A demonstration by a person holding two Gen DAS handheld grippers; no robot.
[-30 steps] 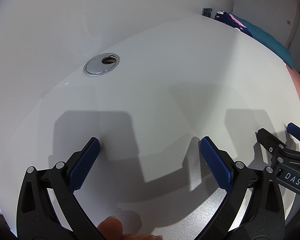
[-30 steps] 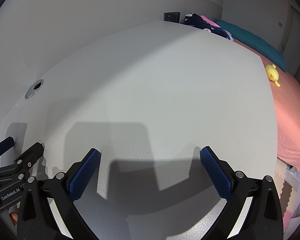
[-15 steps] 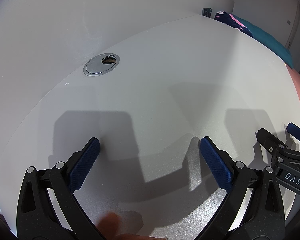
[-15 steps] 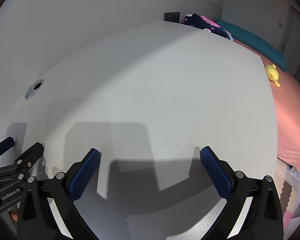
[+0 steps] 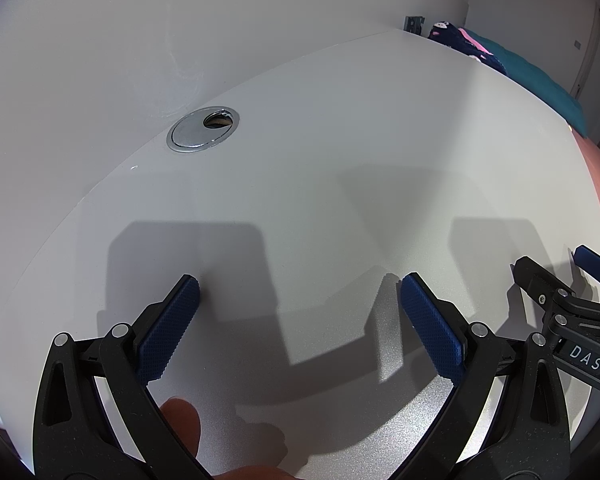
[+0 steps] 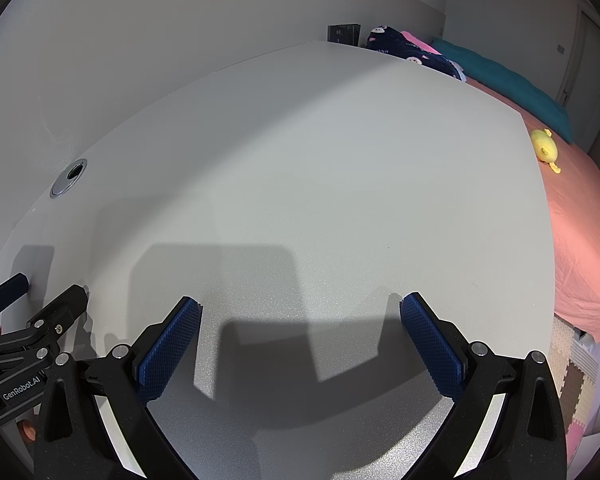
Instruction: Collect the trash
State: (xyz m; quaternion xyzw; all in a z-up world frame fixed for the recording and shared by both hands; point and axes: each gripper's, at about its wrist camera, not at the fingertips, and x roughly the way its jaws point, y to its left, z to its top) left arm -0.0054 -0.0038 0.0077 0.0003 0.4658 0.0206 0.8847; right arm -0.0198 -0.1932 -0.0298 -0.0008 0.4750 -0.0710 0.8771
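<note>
No trash shows in either view. My left gripper (image 5: 300, 292) hovers low over a white desk (image 5: 340, 140), open, with nothing between its blue pads. My right gripper (image 6: 300, 312) is open over the same desk (image 6: 340, 180), also with nothing in it. The two grippers sit side by side: the right gripper (image 5: 556, 284) shows at the right edge of the left wrist view, and the left gripper (image 6: 40, 292) at the left edge of the right wrist view. A fingertip (image 5: 182, 420) shows at the bottom of the left wrist view.
A chrome cable grommet (image 5: 203, 129) is set in the desk near the white wall (image 5: 140, 20). Beyond the desk's right edge lies a bed with a pink sheet (image 6: 580, 220), a teal pillow (image 6: 512, 84), a dark patterned cloth (image 6: 408, 52) and a yellow plush toy (image 6: 545, 148). Foam floor mats (image 6: 576, 384) lie below.
</note>
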